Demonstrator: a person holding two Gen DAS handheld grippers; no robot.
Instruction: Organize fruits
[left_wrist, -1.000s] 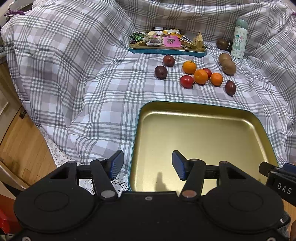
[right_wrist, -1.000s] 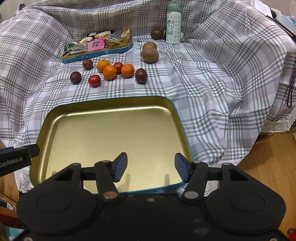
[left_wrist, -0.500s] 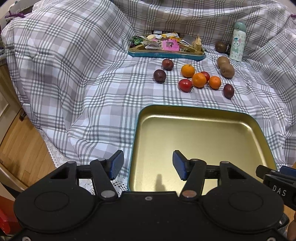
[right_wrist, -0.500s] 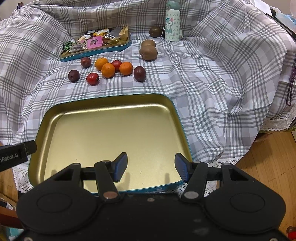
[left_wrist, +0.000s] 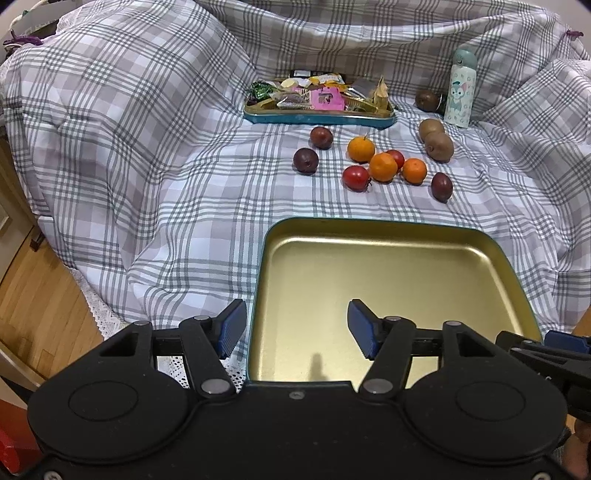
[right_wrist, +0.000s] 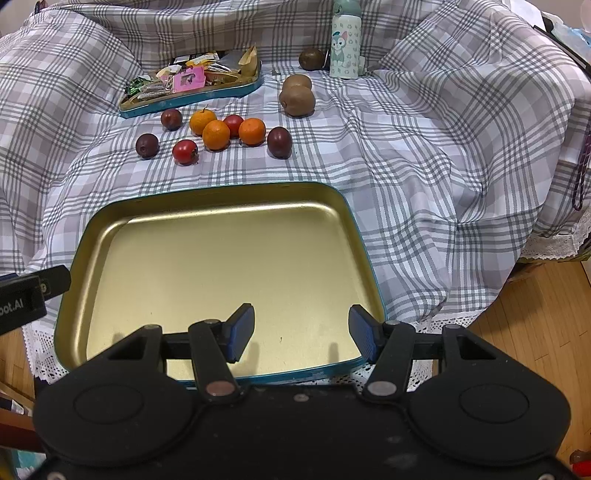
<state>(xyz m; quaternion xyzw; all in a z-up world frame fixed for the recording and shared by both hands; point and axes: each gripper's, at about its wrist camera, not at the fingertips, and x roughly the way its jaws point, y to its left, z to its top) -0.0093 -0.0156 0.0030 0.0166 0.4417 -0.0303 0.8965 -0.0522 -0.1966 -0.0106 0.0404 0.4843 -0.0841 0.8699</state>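
While both claws hang over the near edge of the gold tray (right_wrist: 207, 258), the fruits lie beyond it on the plaid cloth (right_wrist: 424, 155): 3 oranges (right_wrist: 216, 134), 2 red tomatoes (right_wrist: 184, 151), dark plums (right_wrist: 279, 141), brown kiwis (right_wrist: 297, 101). Left claw (left_wrist: 295, 328) is opening w/ nothing between; right claw (right_wrist: 301, 334) is spread, empty.

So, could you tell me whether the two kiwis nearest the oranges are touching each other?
Touching. In the right wrist view the front kiwi overlaps the rear kiwi with no cloth between them; the left wrist view agrees.
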